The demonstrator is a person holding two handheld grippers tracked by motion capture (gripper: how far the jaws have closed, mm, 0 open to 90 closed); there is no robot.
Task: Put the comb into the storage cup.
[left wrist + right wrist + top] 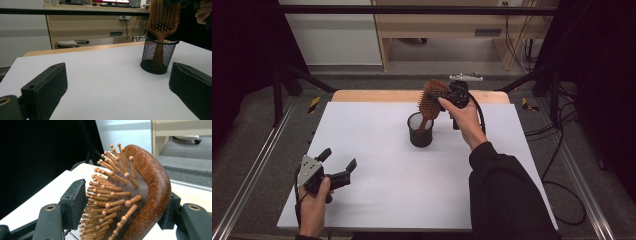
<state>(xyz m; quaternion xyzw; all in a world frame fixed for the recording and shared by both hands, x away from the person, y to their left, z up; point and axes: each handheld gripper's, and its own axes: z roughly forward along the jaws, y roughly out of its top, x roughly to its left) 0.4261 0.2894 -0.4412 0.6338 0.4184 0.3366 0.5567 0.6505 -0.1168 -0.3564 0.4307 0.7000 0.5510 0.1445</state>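
Note:
A wooden paddle hairbrush (pixel 432 97) stands with its handle down in a black mesh cup (pixel 420 131) at the middle back of the white table. My right gripper (pixel 438 96) reaches in from the right with a jaw on either side of the brush head. In the right gripper view one pad sits at the bristle tips and the other behind the wooden back (pixel 150 190), without a clear squeeze. My left gripper (pixel 339 157) rests low near the front left, jaws wide apart and bare. The left gripper view has the cup (pixel 158 57) and brush (pixel 163 17) ahead to the right.
The white table top (pixel 362 150) has a wooden strip (pixel 362 95) along its back edge. Metal rails (pixel 257 165) run along both sides of the table. Cables (pixel 562 150) lie on the floor to the right. A light wooden desk (pixel 442 25) stands behind.

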